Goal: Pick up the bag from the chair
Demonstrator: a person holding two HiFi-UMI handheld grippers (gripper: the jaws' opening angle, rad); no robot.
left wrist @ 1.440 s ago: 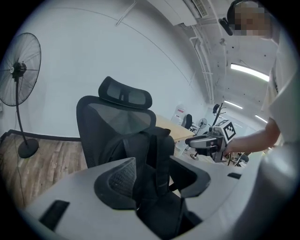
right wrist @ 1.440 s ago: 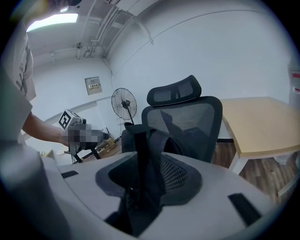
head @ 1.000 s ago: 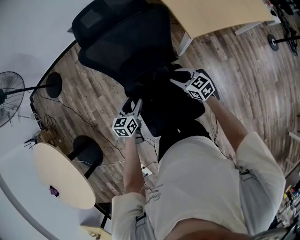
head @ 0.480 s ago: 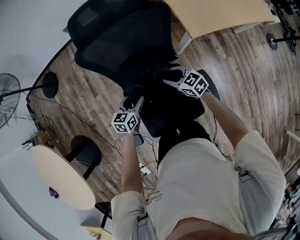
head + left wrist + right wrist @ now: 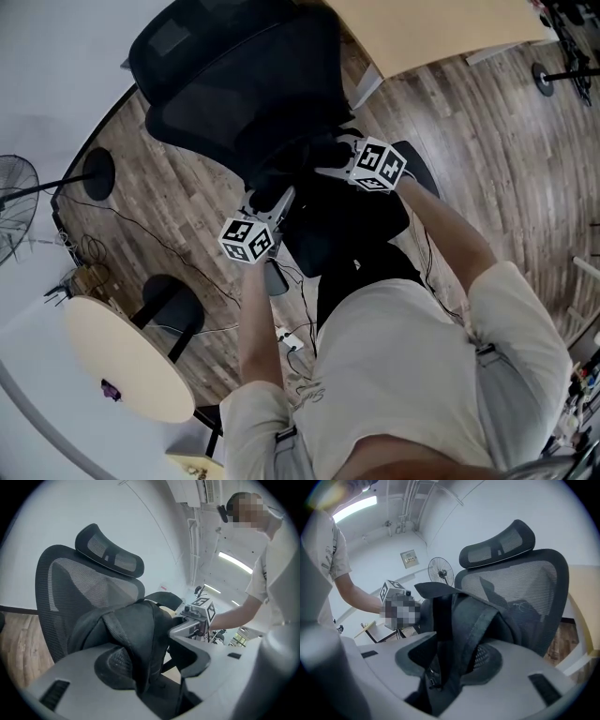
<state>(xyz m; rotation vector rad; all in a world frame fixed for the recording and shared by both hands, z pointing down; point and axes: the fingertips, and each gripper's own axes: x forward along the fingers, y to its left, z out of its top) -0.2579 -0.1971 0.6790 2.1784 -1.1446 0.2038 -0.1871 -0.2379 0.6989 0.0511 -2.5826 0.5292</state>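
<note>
Shows a black bag (image 5: 136,630) slumped on the seat of a black mesh chair (image 5: 234,84), close against the backrest. Takes it from both sides at once. Has the left gripper (image 5: 279,201) at the bag's left side and the right gripper (image 5: 325,170) at its right, both reaching away from the person toward the far backrest, marker cubes facing up.

In the left gripper view, has the jaws narrowed onto a thick fold of bag fabric and strap that fills the gap between the pads. In the right gripper view, has the jaws pressed likewise on a dark strap and fold, a small buckle hanging low in the gap. Cannot tell whether the bag's underside touches the seat.

Puts the chair on a wood plank floor (image 5: 487,141), with a pale wooden counter (image 5: 422,28) at the far right. Leaves a round pale counter (image 5: 122,356) near left, a small purple item (image 5: 111,389) lying on it, and a standing fan (image 5: 14,202) at the left edge.
</note>
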